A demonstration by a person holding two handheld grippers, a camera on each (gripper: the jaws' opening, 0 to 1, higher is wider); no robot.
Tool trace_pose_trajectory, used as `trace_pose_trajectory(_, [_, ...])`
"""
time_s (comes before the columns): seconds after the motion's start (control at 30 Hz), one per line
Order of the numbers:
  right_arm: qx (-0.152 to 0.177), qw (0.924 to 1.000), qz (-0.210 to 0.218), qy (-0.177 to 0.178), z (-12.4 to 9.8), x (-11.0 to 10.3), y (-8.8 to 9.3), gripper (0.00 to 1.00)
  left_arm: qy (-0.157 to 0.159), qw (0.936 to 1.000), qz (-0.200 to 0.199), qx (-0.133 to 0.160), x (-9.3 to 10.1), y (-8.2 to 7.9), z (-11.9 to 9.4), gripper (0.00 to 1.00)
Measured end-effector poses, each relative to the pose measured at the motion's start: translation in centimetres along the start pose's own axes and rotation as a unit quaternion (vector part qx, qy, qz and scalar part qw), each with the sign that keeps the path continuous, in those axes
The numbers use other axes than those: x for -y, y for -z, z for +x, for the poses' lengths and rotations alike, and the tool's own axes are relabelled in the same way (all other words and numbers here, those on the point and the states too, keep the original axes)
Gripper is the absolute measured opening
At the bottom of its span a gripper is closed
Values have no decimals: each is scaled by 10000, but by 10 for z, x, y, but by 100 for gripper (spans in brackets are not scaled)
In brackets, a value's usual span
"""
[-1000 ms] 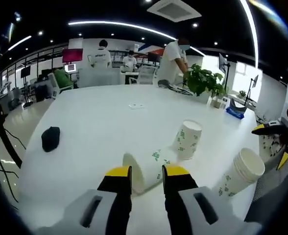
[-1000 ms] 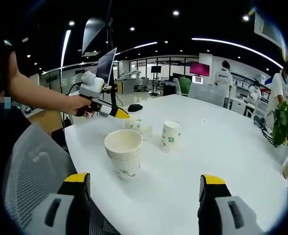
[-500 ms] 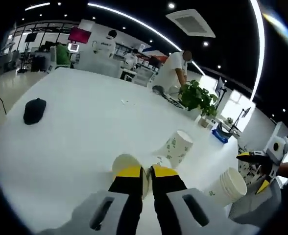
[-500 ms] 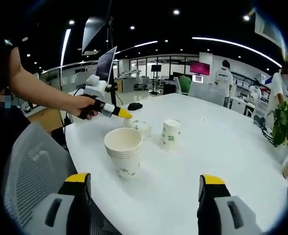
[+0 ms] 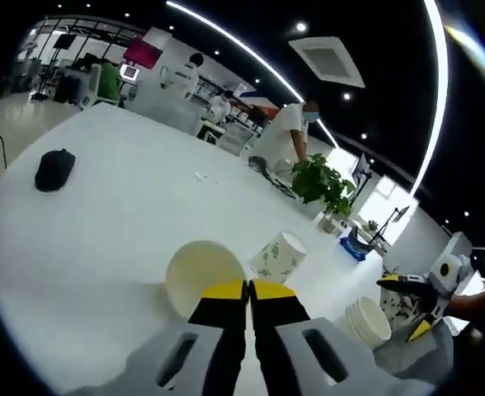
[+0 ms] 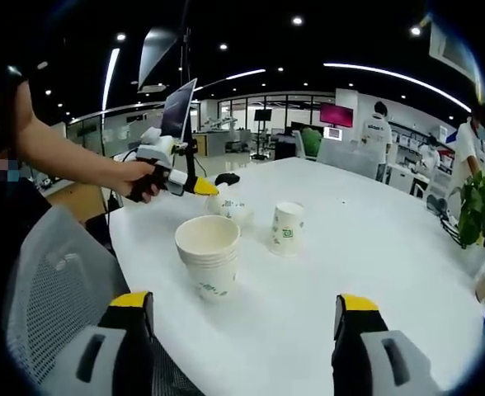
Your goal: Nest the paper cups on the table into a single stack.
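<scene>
A: Cups, counted?
B: Three groups on the white tabletop [image 6: 374, 247]. From the right gripper view, left to right: one cup [image 6: 226, 206] lifted at the left gripper's tip, a stack [image 6: 209, 256] of nested cups standing mouth-up near the tabletop edge, one lone cup [image 6: 287, 227] standing upside down beyond it. Number of cups in the stack hard to tell; several rims visible.
A: Same from the left gripper view?
B: Yes. Held cup [image 5: 201, 276] with its open mouth facing the camera, lone cup [image 5: 277, 256] just right of it, stack [image 5: 364, 320] further right at the edge. Also one dark object [image 5: 54, 169] far left on the tabletop, one potted plant [image 5: 321, 183] further back.
A: Left fingers?
B: Left gripper [image 5: 247, 290] pressed almost together, yellow tips pinching the rim of the held cup, cup clear of the tabletop surface by the look of it.
A: Right fingers?
B: Right gripper [image 6: 242, 309] spread wide, nothing between the tips, touching nothing; stack ahead of them and a little left.
A: Hand poses?
B: Seen in the right gripper view: a hand [image 6: 135, 177] wrapped around the left gripper's handle, bare forearm reaching in from the left over the tabletop edge, tool pointing toward the stack side. Right gripper level, back over the near edge, above a grey mesh chair [image 6: 53, 289].
</scene>
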State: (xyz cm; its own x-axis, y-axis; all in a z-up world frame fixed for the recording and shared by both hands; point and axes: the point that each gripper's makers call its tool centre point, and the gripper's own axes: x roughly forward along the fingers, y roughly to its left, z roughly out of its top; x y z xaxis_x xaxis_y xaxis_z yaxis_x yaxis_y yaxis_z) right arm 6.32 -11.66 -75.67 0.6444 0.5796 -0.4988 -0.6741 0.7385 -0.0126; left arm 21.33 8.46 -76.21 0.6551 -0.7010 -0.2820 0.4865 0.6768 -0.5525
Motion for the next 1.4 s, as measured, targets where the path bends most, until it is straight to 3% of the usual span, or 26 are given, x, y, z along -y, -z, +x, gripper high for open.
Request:
trace_pose_trajectory(0.53, [92, 9999, 0, -43, -1, -2, -4, 93, 66, 9995, 305, -83, 11, -16, -21, 0])
trace_pose_trajectory(0.77, [115, 9999, 11, -71, -1, -4, -6, 93, 134, 9990, 427, -98, 40, -30, -37, 0])
trace_pose_trajectory(1.4, [177, 9997, 64, -124, -2, -4, -6, 96, 529, 9931, 1015, -254, 115, -50, -61, 0])
